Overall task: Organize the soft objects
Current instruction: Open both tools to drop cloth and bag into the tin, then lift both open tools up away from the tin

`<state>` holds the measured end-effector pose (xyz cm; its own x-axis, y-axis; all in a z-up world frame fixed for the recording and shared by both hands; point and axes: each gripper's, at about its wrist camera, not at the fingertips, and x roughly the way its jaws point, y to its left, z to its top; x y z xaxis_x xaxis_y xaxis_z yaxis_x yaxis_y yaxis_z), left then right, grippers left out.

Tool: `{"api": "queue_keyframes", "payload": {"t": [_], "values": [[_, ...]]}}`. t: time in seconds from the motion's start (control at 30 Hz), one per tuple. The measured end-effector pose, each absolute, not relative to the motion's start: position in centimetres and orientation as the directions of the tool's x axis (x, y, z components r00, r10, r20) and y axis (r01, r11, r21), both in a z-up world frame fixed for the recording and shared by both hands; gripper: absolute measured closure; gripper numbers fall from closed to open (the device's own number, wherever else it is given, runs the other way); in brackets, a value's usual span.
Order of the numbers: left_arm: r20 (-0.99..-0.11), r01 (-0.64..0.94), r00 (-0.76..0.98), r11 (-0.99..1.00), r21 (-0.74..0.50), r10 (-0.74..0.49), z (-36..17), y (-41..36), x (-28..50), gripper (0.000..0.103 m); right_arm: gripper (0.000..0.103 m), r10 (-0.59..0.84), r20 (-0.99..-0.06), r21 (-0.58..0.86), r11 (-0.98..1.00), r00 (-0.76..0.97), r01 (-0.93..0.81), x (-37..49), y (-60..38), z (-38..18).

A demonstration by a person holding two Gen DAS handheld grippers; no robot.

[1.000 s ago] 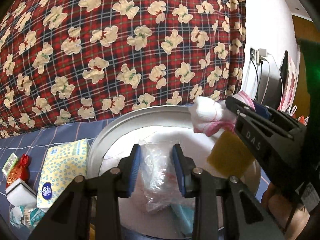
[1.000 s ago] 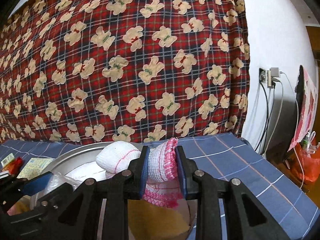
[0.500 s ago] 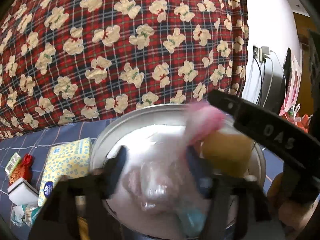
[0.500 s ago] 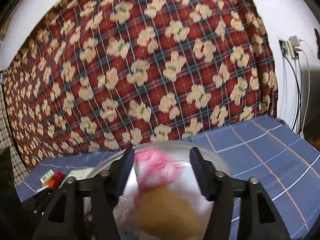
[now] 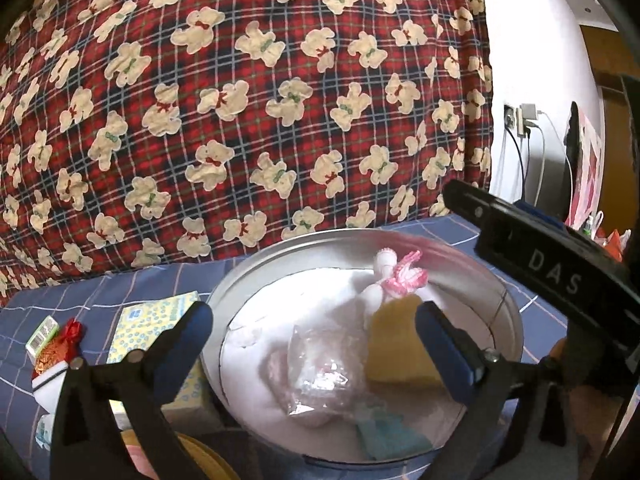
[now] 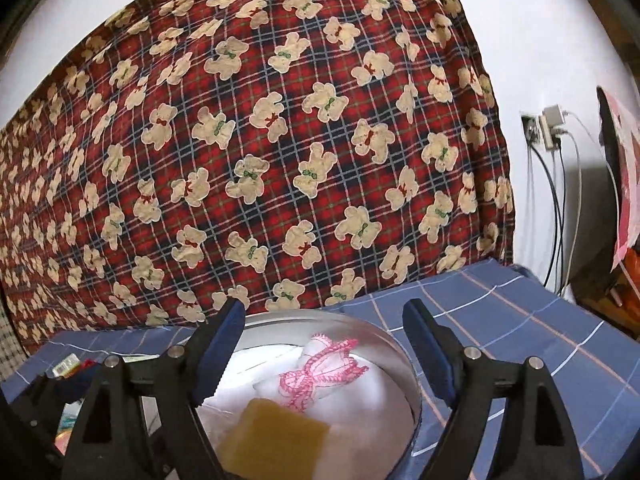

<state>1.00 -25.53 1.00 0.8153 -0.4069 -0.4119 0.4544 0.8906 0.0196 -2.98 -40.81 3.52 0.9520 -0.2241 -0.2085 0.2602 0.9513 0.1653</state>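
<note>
Blue checked bed sheet (image 6: 500,312) carries steel basin (image 5: 508,320). Left hand-held gripper (image 5: 312,344) and right hand-held gripper (image 6: 324,356) have just spread, empty; plastic bag (image 5: 316,376) and pink-trimmed cloth (image 6: 320,372) lie below them, in basin. Release step; next needs another soft item.

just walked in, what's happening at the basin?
A person with a claw in each hand is sorting soft items into the round metal basin. The jaws of both the left claw and right claw have just been opening and grip nothing. The clear plastic bag and the pink-trimmed white cloth now lie in the basin beside a yellow sponge. A tissue pack sits outside on the blue cover.
</note>
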Motion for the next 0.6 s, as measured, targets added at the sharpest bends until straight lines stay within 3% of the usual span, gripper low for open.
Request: {"api": "queue_keyframes", "payload": {"t": [0.3, 0.6], "values": [[-0.426, 0.450, 0.811, 0.893, 0.013, -0.402, 0.7, -25.5, 1.3, 0.000, 0.020, -0.277, -0.164, 0.160, 0.940, 0.947, 0.303, -3.8, -41.1, 4.0], [-0.428, 0.448, 0.811, 0.894, 0.016, -0.399, 0.7, -25.5, 1.3, 0.000, 0.019, -0.288, -0.190, 0.174, 0.931, 0.939, 0.321, -3.5, -41.6, 3.7]]}}
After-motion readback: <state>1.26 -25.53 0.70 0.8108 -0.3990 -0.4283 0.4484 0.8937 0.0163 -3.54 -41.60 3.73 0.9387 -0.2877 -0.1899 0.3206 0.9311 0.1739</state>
